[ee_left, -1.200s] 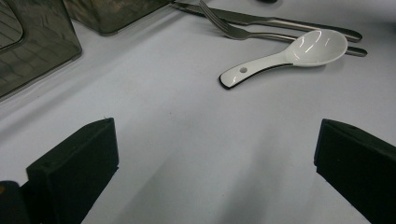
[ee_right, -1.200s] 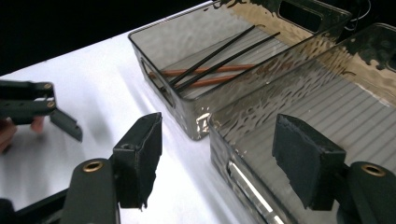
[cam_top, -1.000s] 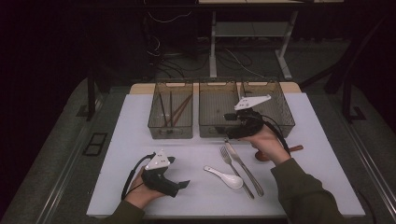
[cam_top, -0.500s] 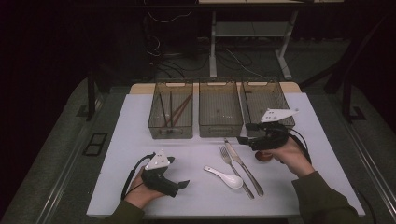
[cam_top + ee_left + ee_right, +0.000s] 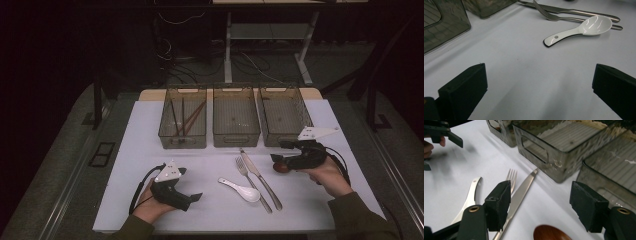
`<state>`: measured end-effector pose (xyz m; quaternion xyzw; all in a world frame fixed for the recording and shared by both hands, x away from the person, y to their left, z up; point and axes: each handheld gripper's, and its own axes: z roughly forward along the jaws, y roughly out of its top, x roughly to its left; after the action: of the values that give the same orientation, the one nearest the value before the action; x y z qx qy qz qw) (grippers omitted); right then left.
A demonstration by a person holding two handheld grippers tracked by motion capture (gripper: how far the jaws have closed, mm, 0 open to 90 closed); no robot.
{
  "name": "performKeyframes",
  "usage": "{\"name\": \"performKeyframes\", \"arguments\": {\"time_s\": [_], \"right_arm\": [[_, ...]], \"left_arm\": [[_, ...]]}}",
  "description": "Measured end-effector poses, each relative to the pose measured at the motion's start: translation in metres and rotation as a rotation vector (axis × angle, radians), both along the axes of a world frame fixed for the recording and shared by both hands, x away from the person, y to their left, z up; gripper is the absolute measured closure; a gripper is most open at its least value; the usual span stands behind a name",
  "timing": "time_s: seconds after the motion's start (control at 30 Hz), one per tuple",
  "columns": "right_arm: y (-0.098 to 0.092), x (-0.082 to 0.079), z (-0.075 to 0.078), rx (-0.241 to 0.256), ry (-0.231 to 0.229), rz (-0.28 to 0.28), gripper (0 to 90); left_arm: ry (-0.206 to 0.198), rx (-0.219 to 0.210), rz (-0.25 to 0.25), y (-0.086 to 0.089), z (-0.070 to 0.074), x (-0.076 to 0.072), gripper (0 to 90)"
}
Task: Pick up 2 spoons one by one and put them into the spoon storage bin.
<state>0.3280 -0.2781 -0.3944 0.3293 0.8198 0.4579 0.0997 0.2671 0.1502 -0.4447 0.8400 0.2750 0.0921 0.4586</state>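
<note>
On the white table lie a white ceramic spoon (image 5: 240, 189), a fork (image 5: 252, 182) and a knife (image 5: 260, 177) side by side. A brown wooden spoon (image 5: 281, 167) lies just right of them. My right gripper (image 5: 278, 151) hovers open over it, jaws pointing left; in the right gripper view the brown spoon's bowl (image 5: 549, 233) sits below and between the wide jaws, with the knife (image 5: 519, 195) and fork (image 5: 510, 176) beyond. My left gripper (image 5: 191, 184) rests open near the front left, empty. The left gripper view shows the white spoon (image 5: 584, 28) ahead of the jaws.
Three clear bins stand in a row at the back: the left bin (image 5: 183, 141) holds chopsticks (image 5: 182, 120), while the middle bin (image 5: 236, 140) and right bin (image 5: 282, 139) look empty. The table's front edge (image 5: 225, 231) runs close below both hands.
My right gripper has come back and down from above the bins to just over the brown spoon at the table's right. The left gripper has stayed put.
</note>
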Motion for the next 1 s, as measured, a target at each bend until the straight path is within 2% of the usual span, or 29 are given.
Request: {"name": "performKeyframes", "arguments": {"time_s": [0.17,0.33,0.47,0.57,0.8,1.0], "right_arm": [[-0.01,-0.002,-0.006,-0.003,0.02,-0.015,33.1],[-0.019,0.002,-0.013,-0.026,0.038,-0.047,34.0],[-0.025,0.008,-0.021,-0.05,0.059,-0.075,38.1],[-0.029,0.01,-0.025,-0.08,0.069,-0.097,45.3],[-0.039,0.017,-0.032,-0.137,0.097,-0.152,72.9],[-0.048,0.022,-0.038,-0.178,0.128,-0.176,84.4]], "left_arm": [[0.001,0.0,0.001,0.0,0.0,0.001,0.0],[0.001,0.0,-0.003,0.001,0.0,0.0,0.0],[0.001,-0.002,-0.004,0.001,0.0,0.0,0.0],[0.0,0.002,-0.006,0.0,0.0,0.0,0.0],[0.001,0.005,-0.009,0.0,0.0,0.0,0.0],[0.002,0.005,-0.01,0.0,-0.001,0.001,0.0]]}}
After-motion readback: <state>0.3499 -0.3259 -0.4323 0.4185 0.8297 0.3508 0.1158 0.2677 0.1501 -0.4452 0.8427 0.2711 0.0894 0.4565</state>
